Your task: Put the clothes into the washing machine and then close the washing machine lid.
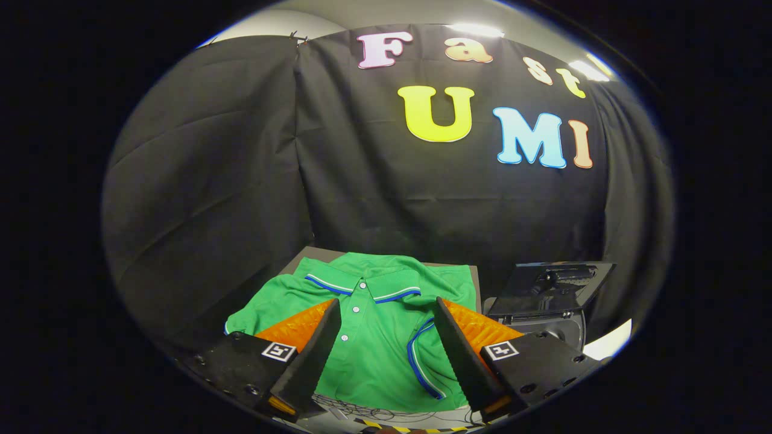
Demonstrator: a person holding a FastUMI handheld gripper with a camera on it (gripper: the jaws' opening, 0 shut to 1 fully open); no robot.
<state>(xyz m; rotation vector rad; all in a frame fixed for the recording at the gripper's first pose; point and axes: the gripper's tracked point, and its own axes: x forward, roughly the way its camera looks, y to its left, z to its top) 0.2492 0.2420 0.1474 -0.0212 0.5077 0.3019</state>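
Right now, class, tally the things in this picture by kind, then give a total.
Green polo shirt on the table: 1
Washing machine, lid raised: 1
Gripper, fingers open above the shirt: 1
Total: 4, counting the table

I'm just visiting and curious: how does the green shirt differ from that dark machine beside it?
The green polo shirt is soft cloth lying flat and spread out; the washing machine is a hard, dark, boxy thing standing upright. The shirt lies between the open gripper's fingers, untouched; the machine stands off to the side, beyond one finger. The shirt is buttoned at the collar; the machine's lid is raised open. Both stand before the black cloth wall.
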